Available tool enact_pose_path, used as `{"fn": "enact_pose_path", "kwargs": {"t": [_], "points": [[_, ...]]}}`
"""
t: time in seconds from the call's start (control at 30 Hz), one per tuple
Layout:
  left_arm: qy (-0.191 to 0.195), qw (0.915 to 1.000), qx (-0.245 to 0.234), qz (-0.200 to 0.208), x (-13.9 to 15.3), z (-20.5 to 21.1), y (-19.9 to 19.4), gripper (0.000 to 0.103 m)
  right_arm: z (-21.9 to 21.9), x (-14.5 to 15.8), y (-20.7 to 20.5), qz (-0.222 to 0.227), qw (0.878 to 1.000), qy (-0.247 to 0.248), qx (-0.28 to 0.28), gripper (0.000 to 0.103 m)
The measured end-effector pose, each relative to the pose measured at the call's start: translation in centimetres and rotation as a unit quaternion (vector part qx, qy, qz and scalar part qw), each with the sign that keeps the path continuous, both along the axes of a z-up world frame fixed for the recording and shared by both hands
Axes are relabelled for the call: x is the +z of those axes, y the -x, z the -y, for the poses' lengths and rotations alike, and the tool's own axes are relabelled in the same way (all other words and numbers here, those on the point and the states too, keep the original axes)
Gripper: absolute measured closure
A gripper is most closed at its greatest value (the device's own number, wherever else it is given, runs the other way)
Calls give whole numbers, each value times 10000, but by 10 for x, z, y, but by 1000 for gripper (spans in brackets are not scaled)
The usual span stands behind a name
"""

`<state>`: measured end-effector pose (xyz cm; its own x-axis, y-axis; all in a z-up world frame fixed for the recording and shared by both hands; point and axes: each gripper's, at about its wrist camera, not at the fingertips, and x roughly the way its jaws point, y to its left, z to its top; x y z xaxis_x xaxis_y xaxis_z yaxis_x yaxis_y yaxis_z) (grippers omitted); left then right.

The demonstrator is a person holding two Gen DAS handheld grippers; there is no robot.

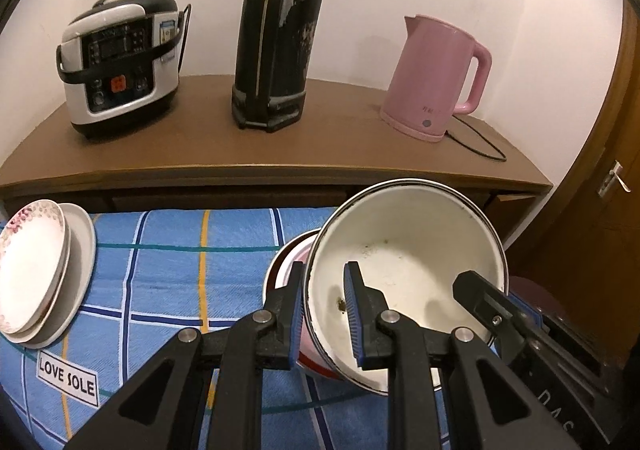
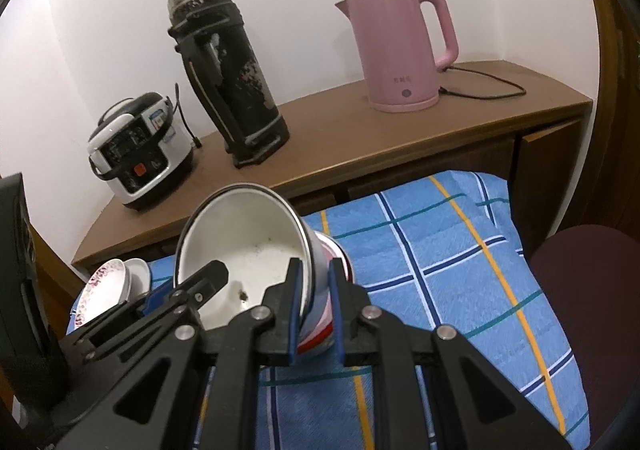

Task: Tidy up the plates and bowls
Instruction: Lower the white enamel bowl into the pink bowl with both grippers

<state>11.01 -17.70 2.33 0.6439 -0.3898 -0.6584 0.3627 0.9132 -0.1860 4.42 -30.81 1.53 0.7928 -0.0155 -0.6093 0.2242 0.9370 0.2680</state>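
Left wrist view: left tool [image 1: 323, 314] and right tool [image 2: 314, 310] both clamp the tilted enamel bowl's [image 1: 404, 262] rim, lower centre, over blue checked cloth [image 1: 168, 274]; plates [image 1: 36, 270] left, wooden bench [image 1: 260, 146] behind.

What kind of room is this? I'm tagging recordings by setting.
Probably a room in a home used for kitchen things: a rice cooker, a pink electric kettle and a tall black thermos stand on a wooden sideboard, with plates on a blue checked cloth.
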Motion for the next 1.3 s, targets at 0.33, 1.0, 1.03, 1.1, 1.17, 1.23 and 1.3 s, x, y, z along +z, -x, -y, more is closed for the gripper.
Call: {"fn": "enact_pose_path", "kwargs": {"t": [0.33,1.0,1.03,1.1,1.17,1.23,1.3], "points": [[-91,9996,31,-265,-18,6,-16,82,6,-16,-18,-239,9997,-35,16,89],[-18,9984,17,-559,-25,4,-30,82,9,-26,-32,-469,9988,-24,103,89],[18,9983,13,-591,-24,2,-30,82,10,-27,-33,-474,9988,-36,109,89],[3,9981,31,-614,-24,2,-31,82,9,-26,-33,-438,9990,-52,118,87],[-35,9983,-1,-586,-24,3,-30,82,8,-25,-33,-404,9991,6,83,86],[-54,9984,-15,-564,-23,4,-30,82,7,-25,-34,-400,9992,57,71,86],[-58,9985,-22,-551,-23,4,-29,82,8,-26,-35,-412,9991,56,65,86]]}}
